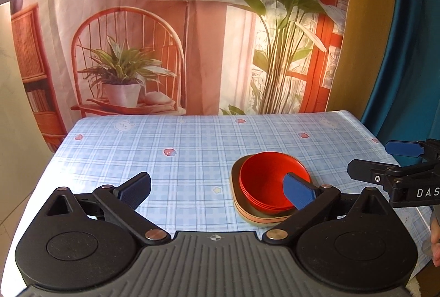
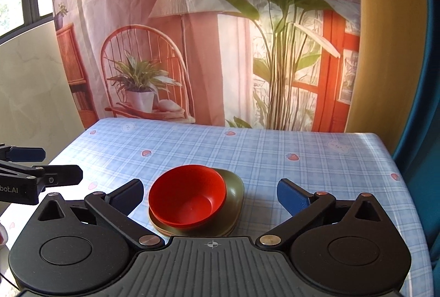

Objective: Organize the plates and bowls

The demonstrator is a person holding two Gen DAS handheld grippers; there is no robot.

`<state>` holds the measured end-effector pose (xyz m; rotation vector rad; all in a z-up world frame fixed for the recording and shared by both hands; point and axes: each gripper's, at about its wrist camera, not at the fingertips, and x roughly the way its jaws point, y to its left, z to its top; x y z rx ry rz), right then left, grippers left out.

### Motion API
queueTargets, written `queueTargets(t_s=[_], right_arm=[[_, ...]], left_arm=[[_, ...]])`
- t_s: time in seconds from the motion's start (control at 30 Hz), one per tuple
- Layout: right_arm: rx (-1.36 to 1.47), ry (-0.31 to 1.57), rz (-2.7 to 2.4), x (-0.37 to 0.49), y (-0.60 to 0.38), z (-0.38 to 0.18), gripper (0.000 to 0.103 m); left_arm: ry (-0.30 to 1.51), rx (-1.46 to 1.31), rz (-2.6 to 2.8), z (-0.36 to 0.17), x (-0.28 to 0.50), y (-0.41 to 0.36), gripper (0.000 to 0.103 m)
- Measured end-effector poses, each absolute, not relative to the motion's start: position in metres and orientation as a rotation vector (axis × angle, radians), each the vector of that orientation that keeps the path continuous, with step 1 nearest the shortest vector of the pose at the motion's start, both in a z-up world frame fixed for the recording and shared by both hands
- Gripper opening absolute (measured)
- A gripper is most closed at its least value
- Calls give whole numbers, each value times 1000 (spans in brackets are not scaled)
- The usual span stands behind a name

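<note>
Bowls nested on plates

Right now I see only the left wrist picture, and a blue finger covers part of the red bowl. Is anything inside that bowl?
Observer: No. The right wrist view shows the top red bowl whole, and it is empty.
Operator: Is the other gripper holding something?
Observer: No. The right gripper is open, with nothing clamped between its fingers.
</note>
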<state>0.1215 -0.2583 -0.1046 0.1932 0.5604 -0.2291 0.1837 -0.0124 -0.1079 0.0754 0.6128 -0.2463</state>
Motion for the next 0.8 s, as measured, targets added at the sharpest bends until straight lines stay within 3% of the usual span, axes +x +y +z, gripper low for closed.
queueTargets(t_s=[0.8], right_arm=[[188,369,-315,-15,-193,-54,103]], left_arm=[[436,115,-101,-51,54,3,103]])
